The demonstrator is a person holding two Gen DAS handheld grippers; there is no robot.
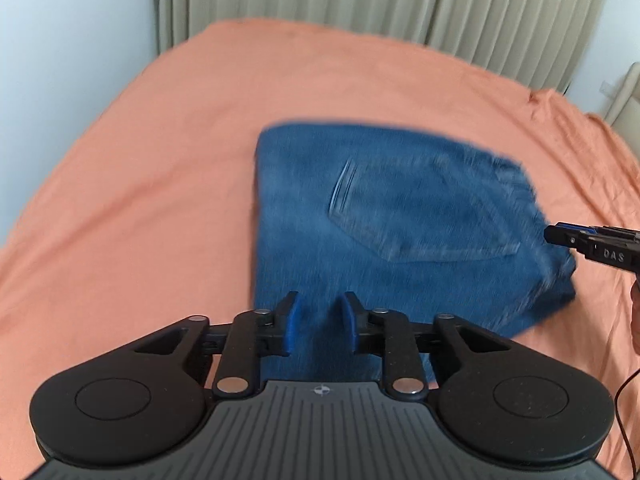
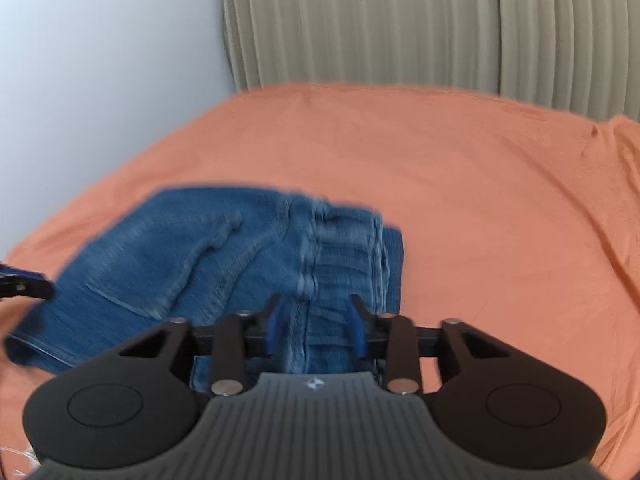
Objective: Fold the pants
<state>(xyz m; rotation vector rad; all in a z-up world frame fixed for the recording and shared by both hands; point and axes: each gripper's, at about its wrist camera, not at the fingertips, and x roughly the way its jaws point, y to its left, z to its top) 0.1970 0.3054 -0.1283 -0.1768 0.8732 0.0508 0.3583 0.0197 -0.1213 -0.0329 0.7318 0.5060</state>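
Where folded blue denim pants [image 1: 384,216] lie mid-bed [image 1: 160,160] on orange sheet, left tongs [image 1: 320,320] and right tongs [image 2: 316,326] hover angled down, jaws apart, empty.

Setting: a home bedroom. A bed [image 1: 200,128] fills most of both views, covered by an orange sheet [image 2: 460,184], slightly wrinkled toward the far right corner. Pleated beige curtains [image 1: 380,4] hang floor-length behind the far edge. A plain pale wall [image 2: 100,80] meets the bed on the left.
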